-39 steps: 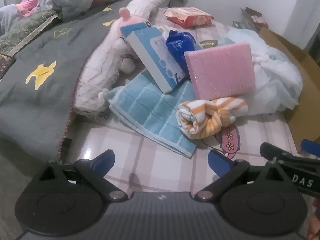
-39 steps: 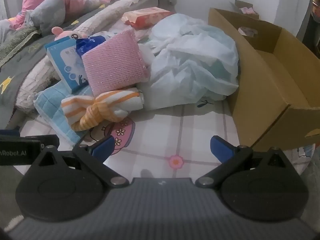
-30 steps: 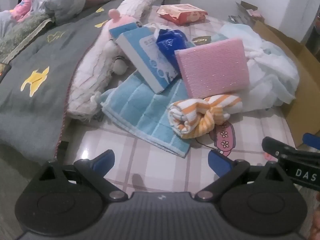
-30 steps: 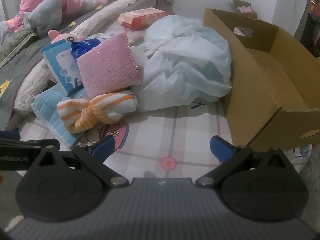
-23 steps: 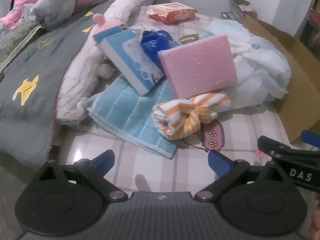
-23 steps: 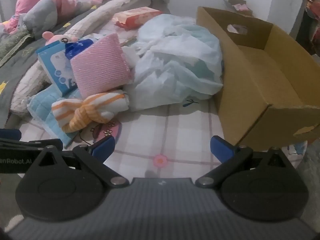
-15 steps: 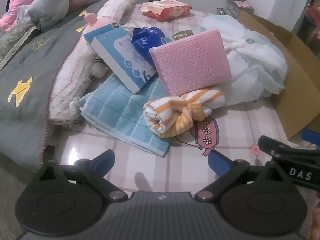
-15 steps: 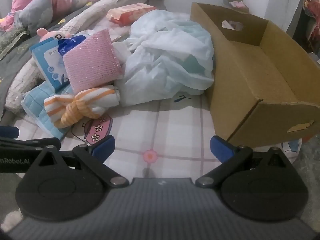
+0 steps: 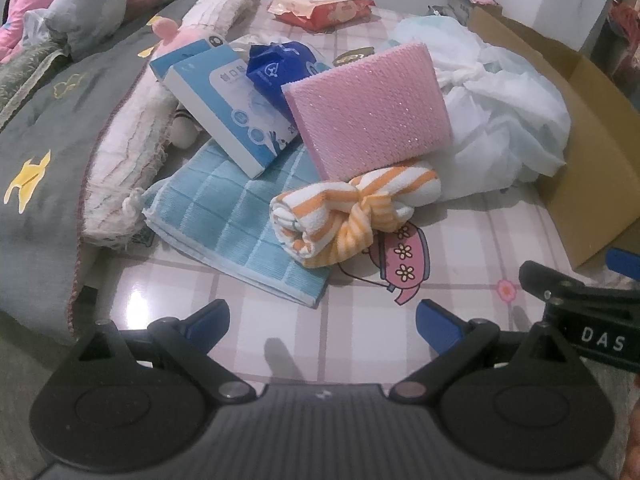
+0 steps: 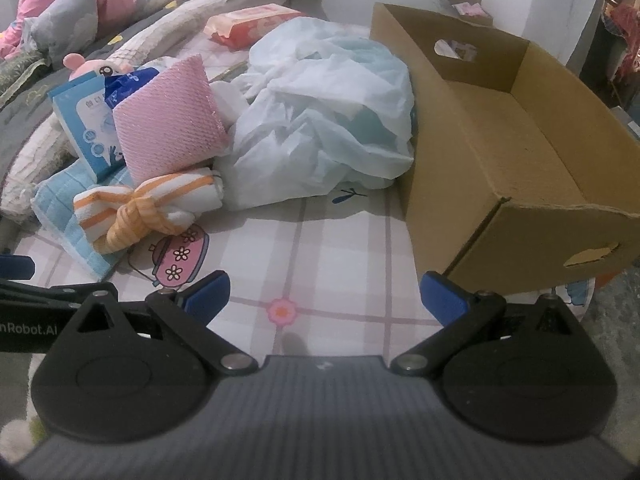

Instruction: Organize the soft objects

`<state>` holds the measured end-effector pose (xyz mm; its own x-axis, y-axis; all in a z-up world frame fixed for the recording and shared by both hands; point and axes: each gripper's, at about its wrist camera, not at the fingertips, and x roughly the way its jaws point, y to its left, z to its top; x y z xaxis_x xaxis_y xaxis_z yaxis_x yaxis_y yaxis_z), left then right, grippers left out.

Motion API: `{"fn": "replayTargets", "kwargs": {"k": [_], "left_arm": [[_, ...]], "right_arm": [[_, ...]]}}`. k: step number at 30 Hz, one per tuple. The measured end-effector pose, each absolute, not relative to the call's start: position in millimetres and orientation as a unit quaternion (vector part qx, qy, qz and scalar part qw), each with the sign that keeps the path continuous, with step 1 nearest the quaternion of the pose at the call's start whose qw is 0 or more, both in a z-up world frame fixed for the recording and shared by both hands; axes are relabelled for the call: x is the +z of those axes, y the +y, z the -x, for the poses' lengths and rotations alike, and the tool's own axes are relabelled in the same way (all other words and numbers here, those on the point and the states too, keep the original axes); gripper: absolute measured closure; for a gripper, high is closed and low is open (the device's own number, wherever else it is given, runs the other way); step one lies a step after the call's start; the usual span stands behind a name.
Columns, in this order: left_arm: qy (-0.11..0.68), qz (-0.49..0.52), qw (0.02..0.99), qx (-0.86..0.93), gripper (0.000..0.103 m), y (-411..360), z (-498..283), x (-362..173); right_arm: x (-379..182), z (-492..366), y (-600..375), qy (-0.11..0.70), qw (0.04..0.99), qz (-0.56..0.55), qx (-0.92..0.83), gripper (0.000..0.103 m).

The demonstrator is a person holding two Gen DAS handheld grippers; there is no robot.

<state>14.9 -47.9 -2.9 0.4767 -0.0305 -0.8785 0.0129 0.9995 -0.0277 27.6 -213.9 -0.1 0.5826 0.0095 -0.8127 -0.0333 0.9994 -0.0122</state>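
A heap of soft things lies on the checked table cover. An orange-striped knotted towel sits in front, on a folded blue towel. A pink sponge pad leans behind it, beside a crumpled white plastic bag. An open cardboard box stands to the right, with nothing visible inside. My left gripper hovers open just short of the towels. My right gripper is open too, near the box's front corner, holding nothing.
A blue-white tissue box, a dark blue packet and a pink plush toy lie behind the pad. A red wipes pack sits at the back. A grey quilt and a white fringed cloth border the left.
Both grippers have drawn back and shifted right, so the heap looks smaller and more of the cardboard box shows. Nothing on the table has moved; both pairs of jaws stay apart.
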Motion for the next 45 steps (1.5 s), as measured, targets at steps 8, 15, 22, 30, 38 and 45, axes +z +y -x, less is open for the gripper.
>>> {"fn": "replayTargets", "kwargs": {"k": [8,15,22,30,38,45], "left_arm": [[0.516,0.008,0.856,-0.017,0.003,-49.4,-17.3,-4.8],[0.515,0.007,0.857,-0.015,0.003,-50.1,-18.6,-3.7],[0.515,0.007,0.857,-0.015,0.003,-50.0,-19.5,-2.8],[0.515,0.007,0.857,-0.015,0.003,-50.1,-19.3,-2.8],[0.515,0.006,0.857,-0.015,0.003,-50.1,-19.9,-2.7],[0.515,0.006,0.857,-0.015,0.003,-50.0,-20.1,-2.7]], "right_arm": [[-3.5,-28.9,-216.6,0.463,0.886,0.013,0.005,0.001],[-3.3,-30.4,-217.3,0.464,0.886,0.012,0.007,0.001],[-3.9,-31.7,-217.6,0.465,0.885,0.009,0.008,0.001],[-3.9,-32.1,-217.5,0.465,0.885,0.008,0.007,0.001],[-3.7,-32.5,-217.4,0.463,0.886,0.007,0.008,0.001],[-3.6,-32.3,-217.0,0.463,0.886,0.006,0.008,0.001]]}}
